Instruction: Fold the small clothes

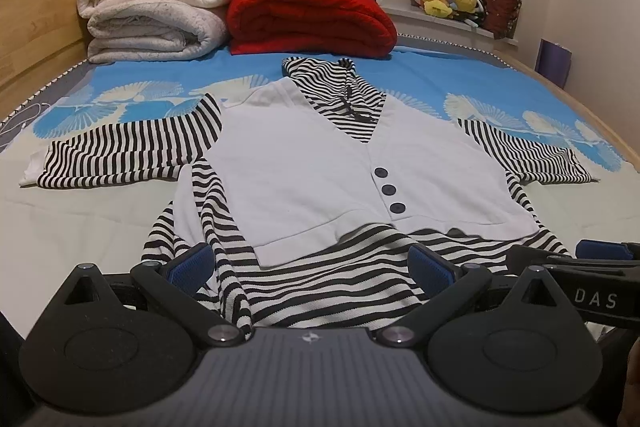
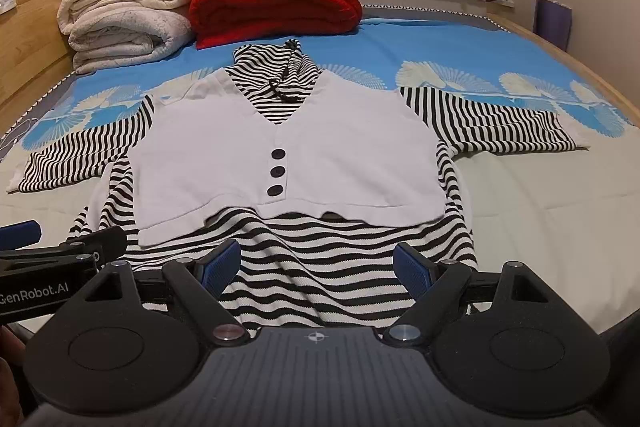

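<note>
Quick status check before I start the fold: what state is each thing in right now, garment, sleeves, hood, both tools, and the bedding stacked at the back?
Striped top with white vest panel: spread flat, face up, unfolded.
Sleeves: both stretched out sideways.
Hood: lying flat above the collar.
Buttons: all three fastened.
Left tool: open, over the hem, holding nothing.
Right tool: open, over the hem, holding nothing.
Red blanket: folded.
White blankets: folded, stacked.

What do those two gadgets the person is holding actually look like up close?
Both match: the left gripper and right gripper each have a ribbed dark grey body with a small crosshair mark, two round black discs, black linkage arms with silver pivot pins, and blue textured fingertips. White lettering runs along their sides: "DAS" on one, "GenRobot.AI" on the other. No cables show.
</note>
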The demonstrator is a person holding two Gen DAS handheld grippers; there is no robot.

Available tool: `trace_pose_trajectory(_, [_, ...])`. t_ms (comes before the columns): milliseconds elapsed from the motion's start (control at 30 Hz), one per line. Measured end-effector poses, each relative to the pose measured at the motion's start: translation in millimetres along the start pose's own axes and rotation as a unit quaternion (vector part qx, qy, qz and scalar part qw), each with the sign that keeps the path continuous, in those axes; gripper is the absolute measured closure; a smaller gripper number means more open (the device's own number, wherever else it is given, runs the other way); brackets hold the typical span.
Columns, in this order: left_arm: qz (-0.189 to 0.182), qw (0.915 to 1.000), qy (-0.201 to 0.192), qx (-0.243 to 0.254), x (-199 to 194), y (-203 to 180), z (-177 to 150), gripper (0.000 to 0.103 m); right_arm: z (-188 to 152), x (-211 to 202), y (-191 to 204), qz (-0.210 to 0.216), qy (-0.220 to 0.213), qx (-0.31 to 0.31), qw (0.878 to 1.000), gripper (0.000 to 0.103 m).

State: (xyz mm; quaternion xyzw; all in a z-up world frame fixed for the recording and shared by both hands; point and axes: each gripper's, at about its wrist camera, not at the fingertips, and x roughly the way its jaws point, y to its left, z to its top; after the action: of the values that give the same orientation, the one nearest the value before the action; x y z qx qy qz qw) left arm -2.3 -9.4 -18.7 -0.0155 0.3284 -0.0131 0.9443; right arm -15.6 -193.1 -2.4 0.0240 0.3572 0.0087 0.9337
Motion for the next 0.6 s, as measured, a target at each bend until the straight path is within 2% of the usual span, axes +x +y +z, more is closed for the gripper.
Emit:
trace_pose_trajectory(367, [-0.002,1.0,0.005,-0.003,1.7,-0.2,-1.0,0.0,-0.6,-2.0,3.2,0.006,-0.014,0.002,1.0,0.019])
trace_pose_trajectory(600, [0.0,0.9999,0.01,-0.004,3.8,-0.1,-2.5,0.0,1.5,-0.1,2.9,-0.002,0.016,-0.004,1.0,0.021])
